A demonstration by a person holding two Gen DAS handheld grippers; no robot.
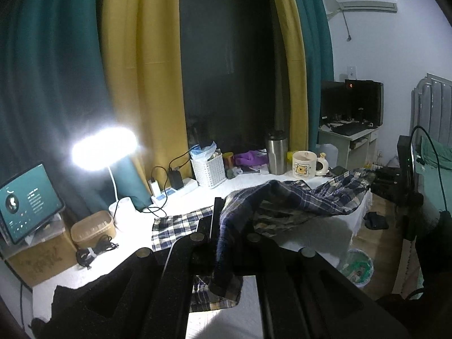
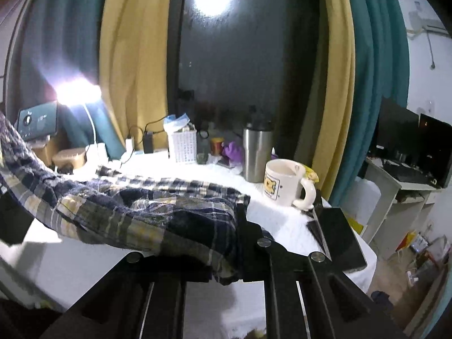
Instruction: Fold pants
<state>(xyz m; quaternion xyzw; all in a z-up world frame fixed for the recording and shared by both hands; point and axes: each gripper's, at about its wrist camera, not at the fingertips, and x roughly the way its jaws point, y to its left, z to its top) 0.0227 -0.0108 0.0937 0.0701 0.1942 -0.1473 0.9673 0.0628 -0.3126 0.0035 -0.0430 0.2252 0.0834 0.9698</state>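
Your left gripper is clamped on the edge of the plaid pants. Your right gripper is pinched on the pants too. You hold the cloth up off the white table, and it sags between your two grippers. One part lies flat on the table at 10 o'clock from your left gripper. The mug sits at 1 o'clock from your right gripper. No neat fold shows yet, so most of the job looks left to do.

both wrist views low, close over table, facing curtains
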